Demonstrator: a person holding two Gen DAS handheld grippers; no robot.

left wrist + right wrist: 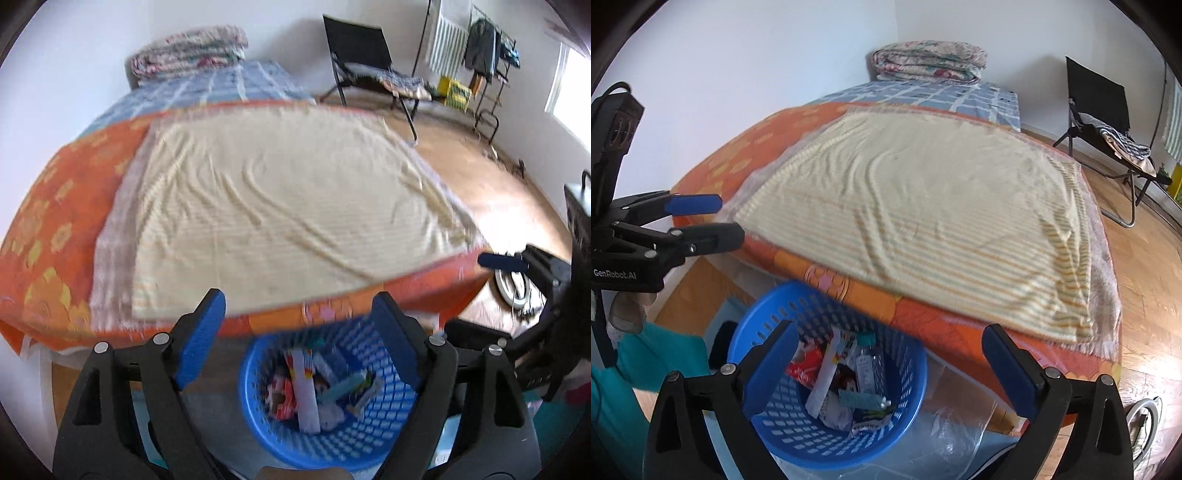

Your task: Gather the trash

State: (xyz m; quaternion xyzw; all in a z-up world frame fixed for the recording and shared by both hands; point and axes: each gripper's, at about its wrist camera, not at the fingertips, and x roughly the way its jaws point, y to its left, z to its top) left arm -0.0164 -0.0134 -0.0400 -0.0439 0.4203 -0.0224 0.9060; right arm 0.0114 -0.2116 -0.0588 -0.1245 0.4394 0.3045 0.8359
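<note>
A blue mesh basket (369, 435) stands on the floor at the foot of the bed and holds several pieces of trash: a red wrapper (282, 400), a white strip pack (307, 391), a clear bottle (866, 363). My left gripper (299, 299) hangs over the basket, open, with nothing between its blue pads. My right gripper (892, 330) hovers above the same basket (783, 417), open wide and empty. In the right wrist view the left gripper (727, 218) shows at the left edge. The cream striped blanket (923, 206) on the bed lies bare.
The bed's orange sheet (48, 229) overhangs just beyond the basket. A folded quilt (929, 61) lies at the bed's far end. A black folding chair (364, 62) and a drying rack (487, 66) stand by the far wall. Clear plastic (955, 435) lies beside the basket on the wooden floor.
</note>
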